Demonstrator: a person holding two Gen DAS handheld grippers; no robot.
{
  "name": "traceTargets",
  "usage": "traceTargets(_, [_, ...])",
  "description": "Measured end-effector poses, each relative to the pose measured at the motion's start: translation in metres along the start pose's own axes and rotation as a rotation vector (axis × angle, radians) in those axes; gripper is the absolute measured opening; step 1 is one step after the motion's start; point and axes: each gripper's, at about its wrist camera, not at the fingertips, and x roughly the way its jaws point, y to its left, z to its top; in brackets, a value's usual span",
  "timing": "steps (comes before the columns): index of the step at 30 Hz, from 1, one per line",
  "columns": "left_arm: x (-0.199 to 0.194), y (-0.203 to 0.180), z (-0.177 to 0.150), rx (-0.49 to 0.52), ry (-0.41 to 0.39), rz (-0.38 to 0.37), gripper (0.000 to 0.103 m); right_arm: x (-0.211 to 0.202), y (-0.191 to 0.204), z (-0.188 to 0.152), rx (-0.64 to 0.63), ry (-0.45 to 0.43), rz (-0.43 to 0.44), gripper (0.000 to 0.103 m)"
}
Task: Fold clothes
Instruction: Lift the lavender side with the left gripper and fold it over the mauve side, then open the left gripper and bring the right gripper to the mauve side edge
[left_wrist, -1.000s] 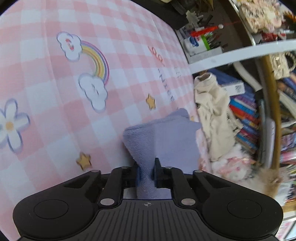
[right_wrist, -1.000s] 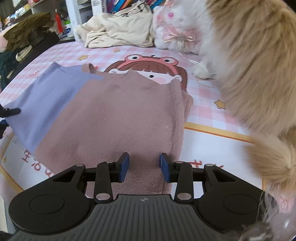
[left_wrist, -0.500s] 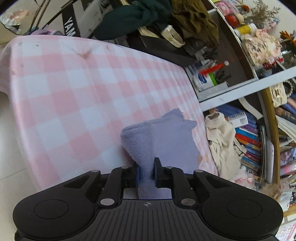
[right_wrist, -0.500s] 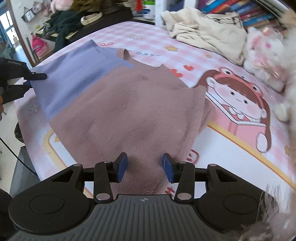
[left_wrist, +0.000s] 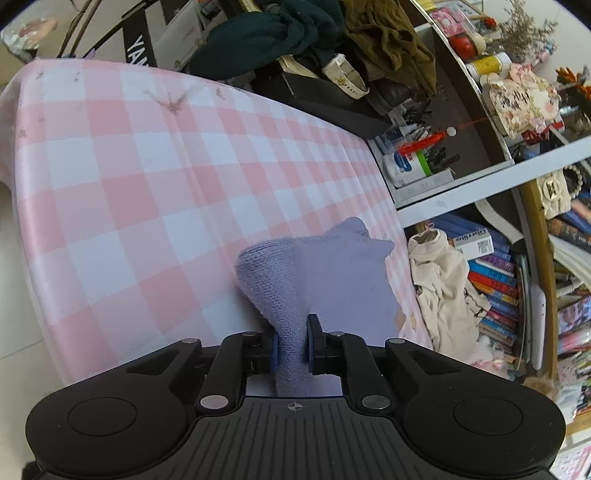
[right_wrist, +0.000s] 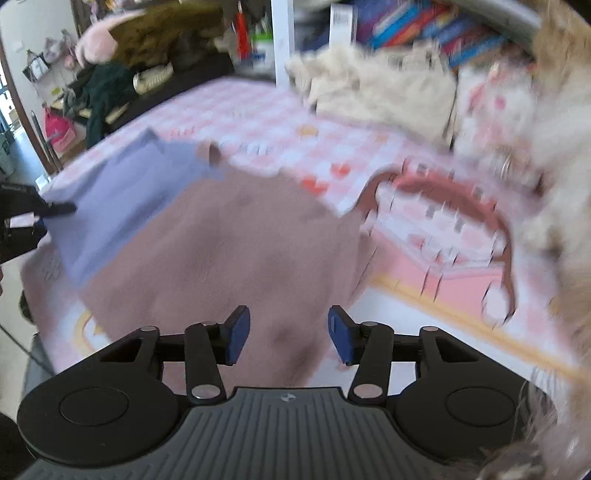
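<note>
A two-tone knit garment lies spread on the pink checked cloth (right_wrist: 258, 110). Its mauve-brown part (right_wrist: 229, 251) fills the middle, and its lavender part (right_wrist: 122, 192) lies at the left. My left gripper (left_wrist: 291, 343) is shut on a bunched fold of the lavender part (left_wrist: 332, 280), lifting it a little near the table's left edge. The right wrist view also shows that left gripper (right_wrist: 37, 214), at the lavender corner. My right gripper (right_wrist: 288, 328) hovers open over the near hem of the mauve part, with nothing between its pads. The right wrist view is blurred.
A long-haired cat (right_wrist: 554, 147) stands at the right edge, close to my right gripper. A cream garment (right_wrist: 376, 85) and a plush toy lie at the back by the bookshelf (left_wrist: 495, 288). Dark clothes (left_wrist: 277, 40) are piled beyond the table's far end. The table edge (left_wrist: 22, 221) drops away on the left.
My left gripper has carried the lavender fold leftward, from over the rainbow print to near the table's edge. My right gripper's jaws have widened, and it has rolled and risen off the mauve hem.
</note>
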Motion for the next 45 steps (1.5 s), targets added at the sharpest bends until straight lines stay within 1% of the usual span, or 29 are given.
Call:
traceTargets(2, [0.000,-0.002,0.001,0.011,0.001,0.005,0.012,-0.001,0.001,0.002,-0.031,-0.027,0.047,0.043])
traceTargets(3, [0.000,-0.003,0.001,0.014,0.001,0.007,0.012,0.001,0.001,0.002,-0.050,-0.023,0.065,0.043])
traceTargets(5, [-0.001,-0.007,0.002,0.023,-0.001,0.008,0.011,0.011,0.003,-0.001,-0.098,0.015,0.073,0.043])
traceTargets(7, [-0.004,-0.016,0.003,0.043,-0.012,0.001,0.010,0.025,0.003,-0.006,-0.132,0.080,0.064,0.042])
traceTargets(9, [-0.010,-0.031,0.003,0.078,-0.029,-0.017,0.009,0.030,0.002,-0.011,-0.148,0.075,0.082,0.045])
traceTargets(11, [-0.018,-0.053,0.001,0.132,-0.048,-0.047,0.009,0.030,0.001,-0.012,-0.151,0.073,0.099,0.050])
traceTargets(13, [-0.026,-0.081,-0.004,0.209,-0.062,-0.077,0.009,0.030,0.001,-0.012,-0.163,0.073,0.111,0.053])
traceTargets(16, [-0.038,-0.129,-0.020,0.351,-0.072,-0.127,0.009,0.030,0.001,-0.014,-0.175,0.063,0.123,0.056])
traceTargets(18, [-0.045,-0.162,-0.035,0.452,-0.071,-0.164,0.009,0.031,0.000,-0.016,-0.183,0.055,0.128,0.057])
traceTargets(20, [-0.051,-0.193,-0.055,0.560,-0.048,-0.200,0.009,0.031,0.000,-0.017,-0.191,0.047,0.135,0.057])
traceTargets(21, [-0.052,-0.209,-0.069,0.627,-0.023,-0.212,0.010,0.031,-0.001,-0.017,-0.195,0.043,0.140,0.058])
traceTargets(23, [-0.049,-0.233,-0.101,0.754,0.054,-0.221,0.011,0.030,-0.003,-0.018,-0.192,0.034,0.153,0.058])
traceTargets(25, [-0.037,-0.244,-0.134,0.854,0.146,-0.196,0.022,0.028,-0.007,-0.019,-0.180,0.027,0.172,0.059])
traceTargets(26, [-0.028,-0.244,-0.151,0.891,0.204,-0.171,0.025,0.025,-0.012,-0.019,-0.162,0.026,0.188,0.059])
traceTargets(27, [-0.016,-0.240,-0.164,0.899,0.270,-0.143,0.029,0.022,-0.017,-0.019,-0.137,0.026,0.207,0.059])
traceTargets(28, [-0.005,-0.236,-0.177,0.902,0.327,-0.115,0.030,0.019,-0.024,-0.020,-0.110,0.027,0.231,0.059])
traceTargets(29, [0.002,-0.230,-0.185,0.891,0.357,-0.091,0.032,0.014,-0.032,-0.022,-0.081,0.028,0.257,0.059])
traceTargets(31, [0.014,-0.219,-0.200,0.871,0.412,-0.049,0.043,0.009,-0.044,-0.027,-0.047,0.040,0.275,0.060])
traceTargets(32, [0.015,-0.215,-0.205,0.866,0.418,-0.047,0.047,0.006,-0.050,-0.030,-0.032,0.047,0.280,0.060])
traceTargets(34, [0.014,-0.212,-0.210,0.844,0.432,-0.065,0.063,0.001,-0.062,-0.036,-0.004,0.061,0.291,0.060])
traceTargets(36, [0.010,-0.211,-0.212,0.819,0.444,-0.108,0.072,-0.005,-0.075,-0.040,0.050,0.063,0.295,0.060])
traceTargets(39, [-0.002,-0.206,-0.209,0.794,0.468,-0.149,0.072,-0.015,-0.096,-0.042,0.174,0.050,0.321,0.062])
traceTargets(41, [-0.013,-0.211,-0.196,0.763,0.459,-0.201,0.072,-0.021,-0.109,-0.039,0.290,0.035,0.368,0.063])
traceTargets(42, [-0.019,-0.214,-0.189,0.746,0.440,-0.233,0.072,-0.023,-0.114,-0.037,0.348,0.028,0.400,0.065])
traceTargets(44, [-0.037,-0.216,-0.167,0.696,0.314,-0.324,0.072,-0.025,-0.121,-0.031,0.462,0.014,0.473,0.070])
traceTargets(45, [-0.041,-0.215,-0.155,0.666,0.254,-0.337,0.072,-0.023,-0.122,-0.027,0.523,0.014,0.515,0.071])
